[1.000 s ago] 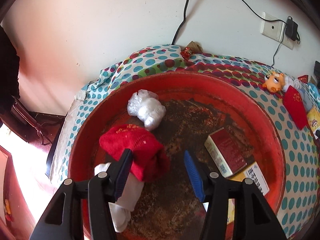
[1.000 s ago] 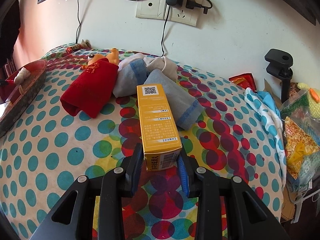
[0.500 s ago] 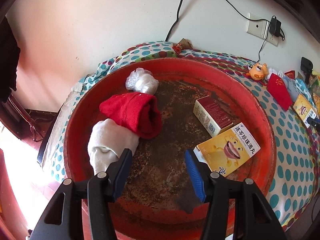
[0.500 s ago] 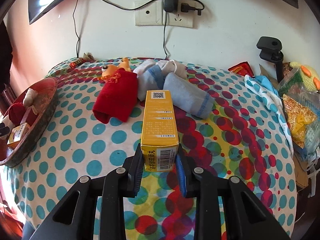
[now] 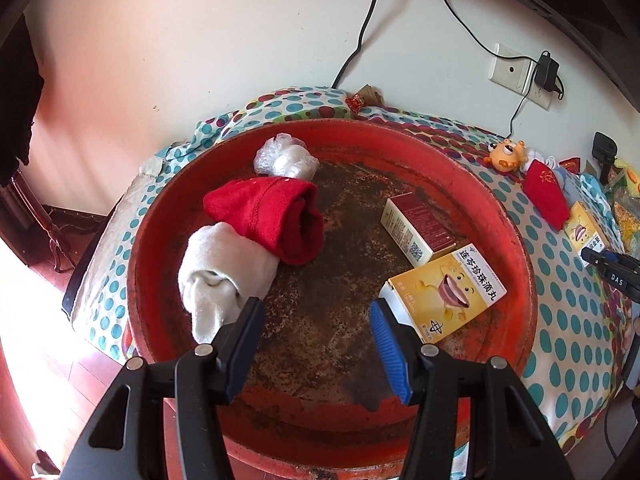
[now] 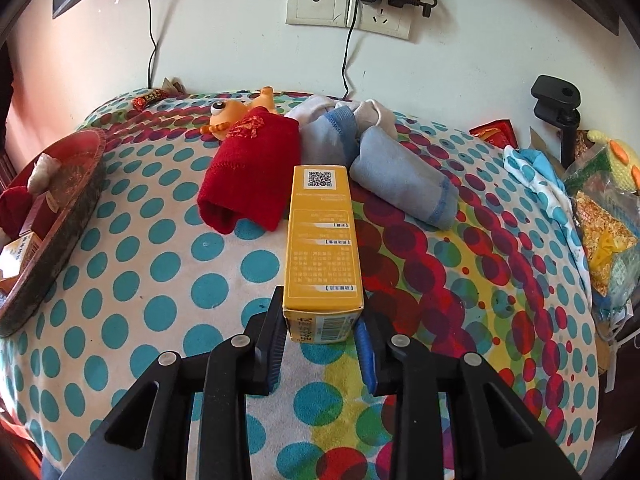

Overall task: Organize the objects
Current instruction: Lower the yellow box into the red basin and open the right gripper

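My left gripper (image 5: pixel 316 340) is open and empty above the near part of a round red tray (image 5: pixel 516 264). The tray holds a rolled red sock (image 5: pixel 268 208), a white sock (image 5: pixel 224 276), a plastic-wrapped bundle (image 5: pixel 284 158), a dark red box (image 5: pixel 420 228) and a yellow box (image 5: pixel 448 288). My right gripper (image 6: pixel 320 344) is shut on a long yellow box (image 6: pixel 322 240), held above the polka-dot cloth (image 6: pixel 168 264). Beyond it lie a red sock (image 6: pixel 252 176), blue-grey socks (image 6: pixel 396 172) and an orange toy (image 6: pixel 230 116). The tray (image 6: pixel 72 216) shows at the left.
A wall with sockets (image 6: pixel 348 4) and cables runs behind the table. A black clamp (image 6: pixel 558 108) and bags of clutter (image 6: pixel 600 208) sit at the right. The table edge drops to the floor (image 5: pixel 48 320) left of the tray.
My left gripper has pulled back and up from the tray, leaving the socks there. My right gripper has lifted the yellow box and drawn it back slightly.
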`<state>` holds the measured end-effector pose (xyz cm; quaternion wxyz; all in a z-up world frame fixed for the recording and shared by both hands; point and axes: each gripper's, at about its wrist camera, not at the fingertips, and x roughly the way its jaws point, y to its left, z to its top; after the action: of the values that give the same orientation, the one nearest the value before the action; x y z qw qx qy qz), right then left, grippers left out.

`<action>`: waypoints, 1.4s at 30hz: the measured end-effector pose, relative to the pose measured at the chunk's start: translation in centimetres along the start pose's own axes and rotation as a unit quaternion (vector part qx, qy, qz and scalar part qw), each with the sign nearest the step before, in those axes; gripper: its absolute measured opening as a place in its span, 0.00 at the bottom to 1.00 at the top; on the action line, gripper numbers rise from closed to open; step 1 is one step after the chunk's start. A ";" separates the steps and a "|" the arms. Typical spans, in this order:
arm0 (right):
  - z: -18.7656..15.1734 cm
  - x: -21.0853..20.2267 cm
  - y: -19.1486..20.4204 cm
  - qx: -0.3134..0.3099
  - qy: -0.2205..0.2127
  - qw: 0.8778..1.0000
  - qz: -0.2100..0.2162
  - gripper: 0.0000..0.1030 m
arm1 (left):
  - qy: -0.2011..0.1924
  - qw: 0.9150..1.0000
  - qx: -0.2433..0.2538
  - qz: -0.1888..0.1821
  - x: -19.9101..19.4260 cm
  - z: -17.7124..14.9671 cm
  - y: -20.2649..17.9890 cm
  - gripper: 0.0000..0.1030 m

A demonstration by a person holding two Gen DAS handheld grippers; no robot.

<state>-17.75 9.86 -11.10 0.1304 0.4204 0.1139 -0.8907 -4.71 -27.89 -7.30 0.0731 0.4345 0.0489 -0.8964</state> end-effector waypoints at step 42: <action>5.9 -6.5 14.9 -0.109 -0.059 0.989 0.080 0.26 | -0.007 0.998 -0.055 0.018 -1.4 0.0 4.7 0.55</action>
<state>-13.12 -5.08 -3.79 0.2528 0.3578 0.1679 -0.8831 -3.03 -32.41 -6.25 0.1131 0.4244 0.0895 -0.8939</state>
